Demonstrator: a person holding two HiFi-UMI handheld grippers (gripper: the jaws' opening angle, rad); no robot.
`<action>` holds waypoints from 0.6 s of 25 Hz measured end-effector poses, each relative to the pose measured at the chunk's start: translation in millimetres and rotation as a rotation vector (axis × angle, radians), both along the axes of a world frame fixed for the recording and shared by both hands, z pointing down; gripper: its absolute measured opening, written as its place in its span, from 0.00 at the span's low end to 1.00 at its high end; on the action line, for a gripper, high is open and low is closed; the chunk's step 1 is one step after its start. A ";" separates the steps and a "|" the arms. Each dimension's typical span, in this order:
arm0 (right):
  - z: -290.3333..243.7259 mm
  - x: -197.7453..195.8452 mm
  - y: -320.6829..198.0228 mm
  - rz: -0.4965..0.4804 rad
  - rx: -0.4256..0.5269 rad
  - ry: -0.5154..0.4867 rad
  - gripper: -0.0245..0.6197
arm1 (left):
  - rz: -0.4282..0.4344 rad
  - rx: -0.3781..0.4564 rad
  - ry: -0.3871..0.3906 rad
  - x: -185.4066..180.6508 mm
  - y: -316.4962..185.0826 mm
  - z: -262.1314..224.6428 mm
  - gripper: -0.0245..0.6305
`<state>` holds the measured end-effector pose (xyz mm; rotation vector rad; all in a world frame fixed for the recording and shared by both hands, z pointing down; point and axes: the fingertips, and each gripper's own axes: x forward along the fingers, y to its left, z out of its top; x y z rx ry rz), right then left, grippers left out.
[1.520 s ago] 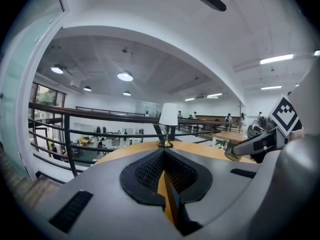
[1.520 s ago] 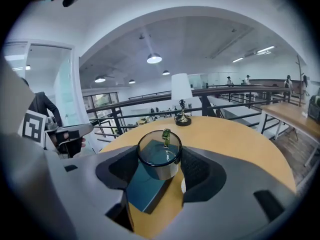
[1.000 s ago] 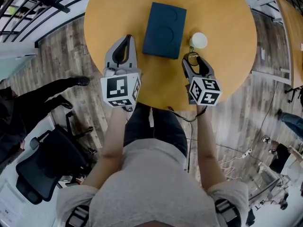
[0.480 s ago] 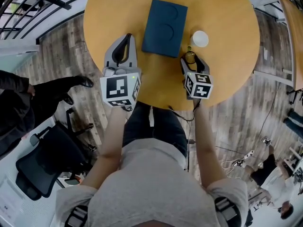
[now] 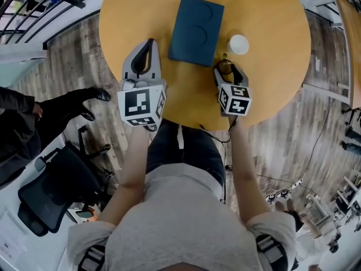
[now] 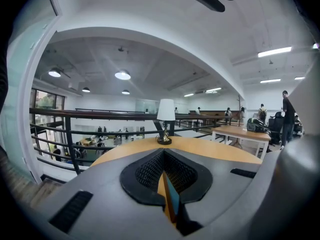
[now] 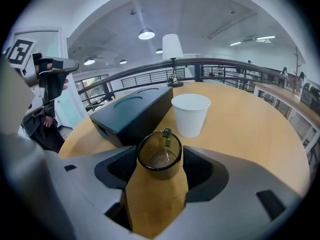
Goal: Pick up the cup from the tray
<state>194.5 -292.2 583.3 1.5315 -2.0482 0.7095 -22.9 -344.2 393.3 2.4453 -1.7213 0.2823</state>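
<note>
your right gripper (image 5: 226, 71) has its jaws closed on the cup (image 7: 160, 159), a small tinted glass one with its handle turned to the far side. the jaws press on its two sides near the rim. that suits a smooth round thing, since they bear across the widest part and the handle is out of their way.

the cup is off the tray (image 5: 194, 16). it sits in the jaws just beside the tray's near right corner, over the table (image 5: 271, 55). neither view shows whether its base touches the wood or hangs clear.

the paper cup (image 5: 239, 44) stands just beyond, right of the tray and apart from the glass. you came in from the near side, so it is not in your way, but a push forward could knock it.

your left gripper (image 5: 149, 45) has its jaws together with nothing between them. it rests over the table's near left edge, pointing forward beside the tray. it looks parked there because this job needs only one hand.

by my reading the pick is all but done. the next move calls for a straight, level lift. glass is slick, so squeeze firmly and don't tilt it.
</note>
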 end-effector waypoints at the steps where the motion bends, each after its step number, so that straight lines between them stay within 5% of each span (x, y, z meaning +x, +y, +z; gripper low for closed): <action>1: -2.3 0.1 -0.3 0.002 0.006 -0.008 0.45 | -0.001 0.000 0.001 0.8 0.5 -0.2 0.05; 10: -55.6 10.6 5.8 0.059 0.110 -0.072 0.46 | 0.005 0.010 0.010 5.1 0.8 -3.8 0.05; 15: -160.7 16.3 2.4 0.123 0.364 -0.184 0.45 | 0.007 0.029 0.021 6.1 4.5 -12.1 0.05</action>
